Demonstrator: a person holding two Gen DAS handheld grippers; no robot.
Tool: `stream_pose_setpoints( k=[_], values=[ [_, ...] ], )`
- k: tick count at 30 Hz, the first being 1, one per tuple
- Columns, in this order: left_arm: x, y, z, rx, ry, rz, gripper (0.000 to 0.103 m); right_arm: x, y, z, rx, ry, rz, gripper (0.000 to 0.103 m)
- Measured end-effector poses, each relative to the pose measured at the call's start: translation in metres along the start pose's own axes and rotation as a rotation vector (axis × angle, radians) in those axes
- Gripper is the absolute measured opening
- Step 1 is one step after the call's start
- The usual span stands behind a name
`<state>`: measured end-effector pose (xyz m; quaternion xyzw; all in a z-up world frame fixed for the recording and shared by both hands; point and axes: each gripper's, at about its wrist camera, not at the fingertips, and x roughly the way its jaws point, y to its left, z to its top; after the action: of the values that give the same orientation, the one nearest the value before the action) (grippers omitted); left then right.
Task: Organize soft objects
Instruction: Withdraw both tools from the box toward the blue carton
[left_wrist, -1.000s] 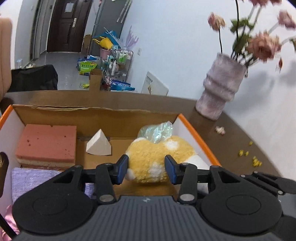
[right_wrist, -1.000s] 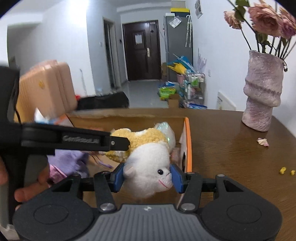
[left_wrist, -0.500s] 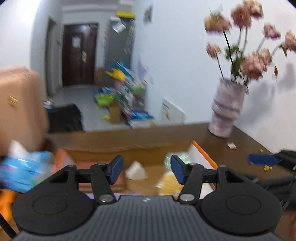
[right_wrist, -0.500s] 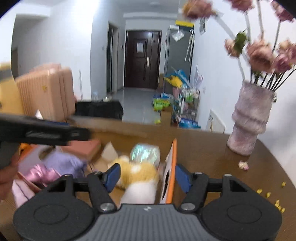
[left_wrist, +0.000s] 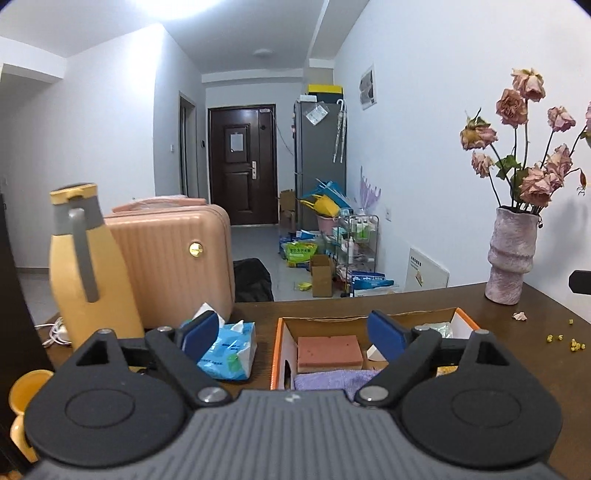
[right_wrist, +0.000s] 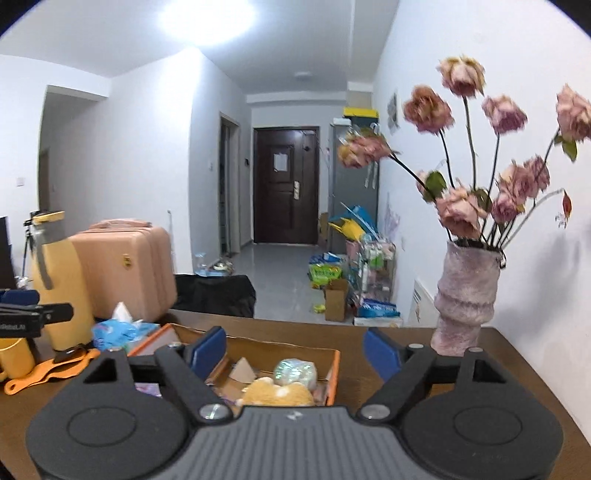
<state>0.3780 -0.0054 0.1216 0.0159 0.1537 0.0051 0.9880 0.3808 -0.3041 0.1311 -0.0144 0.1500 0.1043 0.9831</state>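
Both tools hang above the brown tabletop (left_wrist: 424, 299) with nothing between their blue pads. The left tool (left_wrist: 293, 334) has its jaws spread wide and opening, its pads framing the near left part of an orange-edged cardboard box (left_wrist: 275, 354) without touching anything. The right tool (right_wrist: 295, 350) is likewise empty, its jaws wide and opening, looking down over the same box (right_wrist: 334, 373) from the right. The soft things lie inside the box: a pink sponge block (left_wrist: 328, 352) sits toward the left back, a small white wedge sponge (left_wrist: 373, 352) just to its right, and a lilac cloth (left_wrist: 328, 380) lies in front of the block at the near edge. In the right wrist view a yellow plush toy (right_wrist: 275, 393) rests at the near right of the box, with a shiny, iridescent wrapped bundle (right_wrist: 295, 371) just behind it and the tan-looking wedge (right_wrist: 242, 369) to the left. Outside the box, to its left, a blue tissue pack (left_wrist: 229, 350) lies on the tabletop, and further left stands a yellow jug (left_wrist: 86, 269) with a grey handle, with a yellow mug (left_wrist: 22, 387) near the lower left edge. A pink ribbed vase (left_wrist: 511, 254) of faded roses stands at the far right of the tabletop, well apart from the box, with petal crumbs scattered near it. A peach suitcase (left_wrist: 177, 258) stands behind the tabletop.
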Motion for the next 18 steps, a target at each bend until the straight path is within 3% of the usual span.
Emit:
stream_pose_setpoints(
  k=[6, 11, 14, 18],
  values=[
    [-0.064, -0.001, -0.042, -0.020, -0.061, -0.001, 0.095, -0.042, 0.014, -0.021, 0.004, -0.051, 0.004, 0.084],
    [-0.117, -0.013, -0.100, -0.001, -0.071, -0.024, 0.096, -0.085, 0.026, -0.080, 0.025, -0.075, 0.043, 0.086],
    [-0.137, -0.019, -0.134, -0.006, -0.023, -0.055, 0.098, -0.106, 0.036, -0.118, 0.033, -0.064, 0.077, 0.086],
    [-0.144, -0.027, -0.167, 0.008, 0.111, -0.111, 0.098, -0.127, 0.050, -0.165, 0.041, -0.004, 0.110, 0.086]
  ],
)
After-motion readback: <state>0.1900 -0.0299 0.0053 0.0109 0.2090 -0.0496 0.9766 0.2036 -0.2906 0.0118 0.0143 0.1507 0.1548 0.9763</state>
